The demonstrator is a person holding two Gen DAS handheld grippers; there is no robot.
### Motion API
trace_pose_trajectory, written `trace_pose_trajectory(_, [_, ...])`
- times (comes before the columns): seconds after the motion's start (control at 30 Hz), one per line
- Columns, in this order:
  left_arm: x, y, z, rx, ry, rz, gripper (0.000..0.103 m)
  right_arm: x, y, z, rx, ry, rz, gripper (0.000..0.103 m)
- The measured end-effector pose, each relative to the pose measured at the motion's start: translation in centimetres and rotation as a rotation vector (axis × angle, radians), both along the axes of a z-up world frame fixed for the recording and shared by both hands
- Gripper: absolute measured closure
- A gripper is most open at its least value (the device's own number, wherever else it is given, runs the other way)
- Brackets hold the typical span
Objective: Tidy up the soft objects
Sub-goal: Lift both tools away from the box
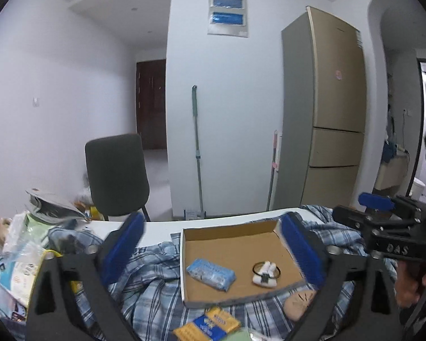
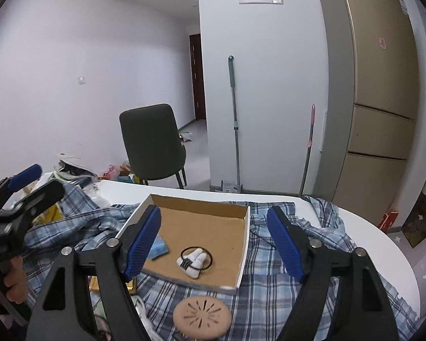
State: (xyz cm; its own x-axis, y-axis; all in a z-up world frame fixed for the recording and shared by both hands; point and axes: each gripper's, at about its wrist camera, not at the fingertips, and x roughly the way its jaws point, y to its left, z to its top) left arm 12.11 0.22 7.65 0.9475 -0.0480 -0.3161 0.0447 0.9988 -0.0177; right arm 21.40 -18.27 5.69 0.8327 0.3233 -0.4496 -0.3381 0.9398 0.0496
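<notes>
The white desk (image 2: 355, 221) carries a crumpled plaid shirt (image 2: 272, 287); on the shirt lies an open cardboard box (image 2: 242, 244), which holds a blue tissue pack (image 1: 210, 274) and a white hair tie (image 2: 194, 258); a tan round pad (image 2: 202, 317) rests on the shirt just outside the near box edge. The right gripper (image 2: 213, 244) hangs above it, jaws wide open and empty, so it seems nearer to the pad; the left gripper (image 1: 215, 244) is open too, empty. The box wall stands between pad and tray.
</notes>
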Motion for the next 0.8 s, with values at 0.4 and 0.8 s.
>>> trace_pose_trajectory(0.4, [-5.2,0.8,-4.2,-0.074,0.012,0.027,0.0,-3.6,-0.1,-3.5,0.002,-0.03,0.023,0.003])
trace_pose_trajectory(0.8, [-4.6,0.1,-8.0,-0.023,0.105,-0.025,0.0,-2.7,-1.3,-7.4,-0.047,0.002,0.037,0.003])
